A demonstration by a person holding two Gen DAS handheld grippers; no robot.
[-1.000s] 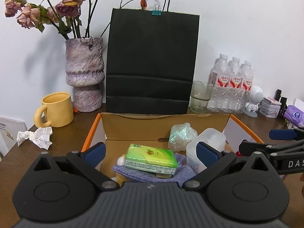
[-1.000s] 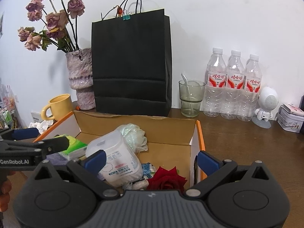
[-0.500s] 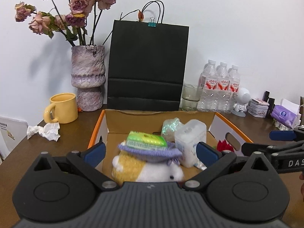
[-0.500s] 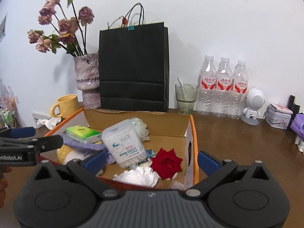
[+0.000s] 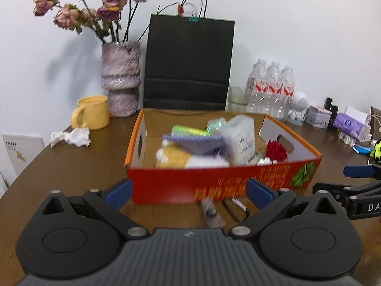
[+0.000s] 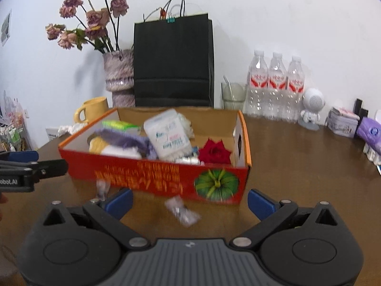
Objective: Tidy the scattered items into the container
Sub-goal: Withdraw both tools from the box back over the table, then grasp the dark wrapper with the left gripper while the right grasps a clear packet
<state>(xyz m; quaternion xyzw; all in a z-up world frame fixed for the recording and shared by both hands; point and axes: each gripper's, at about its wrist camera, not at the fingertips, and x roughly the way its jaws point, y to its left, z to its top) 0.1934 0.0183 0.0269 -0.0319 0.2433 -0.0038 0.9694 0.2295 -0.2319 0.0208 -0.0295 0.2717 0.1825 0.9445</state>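
Both grippers, the left gripper [image 5: 188, 194] and the right gripper [image 6: 189, 200], are being held wide open, and nothing is being gripped or touched by them. They are being kept low before the red box [image 6: 166, 178], where a small clear packet [image 6: 182, 211] is lying on the table [image 6: 297, 166].

The red box [image 5: 214, 186] is blocking the way ahead, with a small packet [image 6: 182, 211] lying on bare table [image 6: 297, 166] before it (table right of it is lying open).
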